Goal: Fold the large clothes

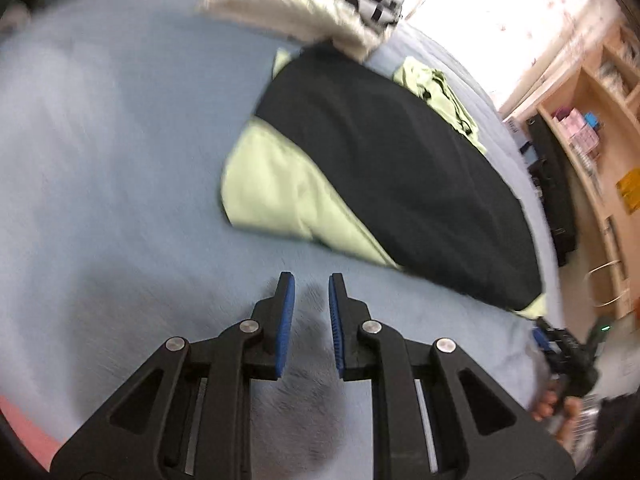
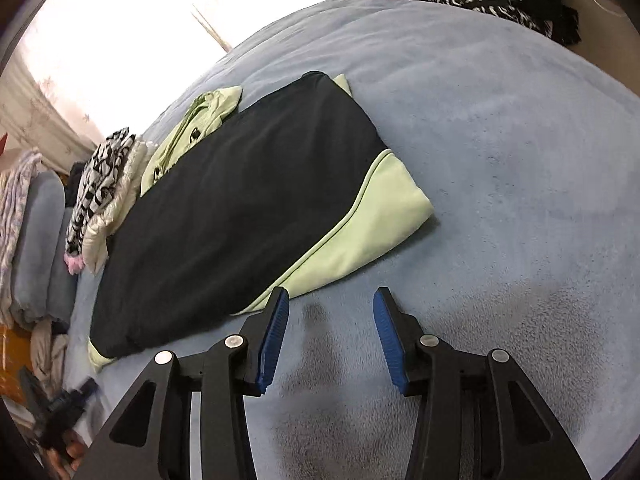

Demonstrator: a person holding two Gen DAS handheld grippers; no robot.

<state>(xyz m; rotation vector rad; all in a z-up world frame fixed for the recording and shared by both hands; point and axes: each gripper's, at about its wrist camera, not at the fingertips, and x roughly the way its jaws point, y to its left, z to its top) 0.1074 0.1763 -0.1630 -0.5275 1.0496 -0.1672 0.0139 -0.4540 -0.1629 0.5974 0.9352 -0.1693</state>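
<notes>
Right gripper (image 2: 330, 330): nearest the lens, jaws spread wide, nothing between them, hovering over the blue blanket (image 2: 500, 160).
Its left fingertip: right at the pale green hem of the black-and-green garment (image 2: 240, 184); whether it touches, I cannot tell.
Left gripper (image 1: 311, 308): jaws parted by a narrower gap, empty, above bare blanket (image 1: 100, 140), a little short of the garment (image 1: 380, 160).
Garment: already folded into a long narrow band on the bed, hood at the far end.
Long axis: runs ahead and to the left from the right gripper, ahead and to the right from the left one.
Nearer hand: the right, by my reading.
Likely next: each gripper takes a near-end corner to fold the band across its length.
Beyond: a black-and-white patterned pile (image 2: 100, 176) lies against the far end.
</notes>
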